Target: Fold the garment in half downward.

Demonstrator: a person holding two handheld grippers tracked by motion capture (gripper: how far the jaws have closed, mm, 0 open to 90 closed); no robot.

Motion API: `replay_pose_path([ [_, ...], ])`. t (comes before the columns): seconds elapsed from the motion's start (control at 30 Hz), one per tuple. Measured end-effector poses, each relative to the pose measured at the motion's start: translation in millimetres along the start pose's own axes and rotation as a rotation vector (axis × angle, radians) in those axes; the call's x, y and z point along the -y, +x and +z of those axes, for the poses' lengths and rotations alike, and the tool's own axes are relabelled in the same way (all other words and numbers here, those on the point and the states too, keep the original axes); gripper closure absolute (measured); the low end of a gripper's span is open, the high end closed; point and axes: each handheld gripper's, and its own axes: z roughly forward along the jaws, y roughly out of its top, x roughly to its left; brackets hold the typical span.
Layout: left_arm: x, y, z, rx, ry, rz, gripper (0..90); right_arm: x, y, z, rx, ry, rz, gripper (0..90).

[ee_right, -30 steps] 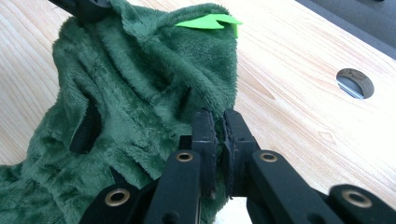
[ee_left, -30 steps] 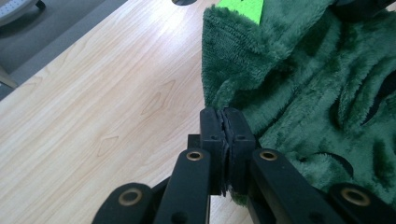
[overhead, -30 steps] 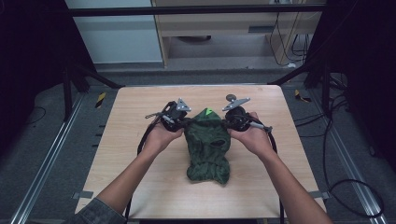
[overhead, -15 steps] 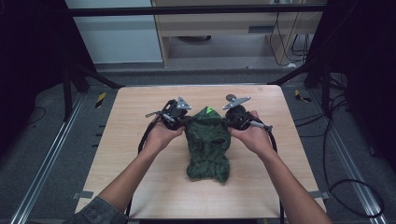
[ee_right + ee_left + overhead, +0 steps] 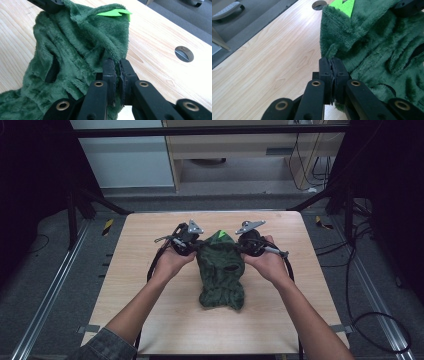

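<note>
A: Item one, change against the earlier frame?

B: Almost none. The green plush garment (image 5: 220, 272) lies in the same spot near the middle of the surface (image 5: 150, 245), its top end toward the far edge and its crumpled lower end toward the near edge. Both hands keep their places at its top corners.

A: Left gripper (image 5: 332, 65)?

B: Jaws closed on the garment's left upper edge; in the left gripper view a fold of green pile sits pinched between the pads. In the high view it stands at the garment's upper left (image 5: 186, 239).

A: Right gripper (image 5: 117, 66)?

B: Jaws closed likewise, clamping plush at the opposite upper edge. In the high view it is at the garment's upper right (image 5: 251, 241).

A: Other marks?

B: A bright green felt spike (image 5: 113, 12) at the garment's top, toward the far edge. A round hole (image 5: 184, 53) in the surface, beyond the garment.

A: Containers?

B: None listed; the garment rests directly on the surface.
</note>
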Motion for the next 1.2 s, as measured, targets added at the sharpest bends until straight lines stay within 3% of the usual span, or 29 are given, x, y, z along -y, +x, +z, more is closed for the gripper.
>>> replay_pose_path([
  [0.53,-8.7,3.5,-8.2,-0.013,-0.021,0.019,87.7,-8.8,-2.5,-5.7,0.018,-0.009,-0.027,85.1],
  [0.87,-3.7,-4.3,-3.9,-0.012,-0.024,0.031,87.5,2.1,-3.1,-4.6,0.020,-0.015,-0.033,84.8],
  [1.03,0.6,-11.6,-1.1,-0.024,-0.018,0.061,87.5,6.9,1.6,-4.2,0.018,-0.025,-0.049,84.7],
  [1.2,8.3,-17.6,1.3,-0.021,-0.025,0.065,87.3,13.7,5.5,-2.2,0.018,-0.027,-0.060,84.7],
])
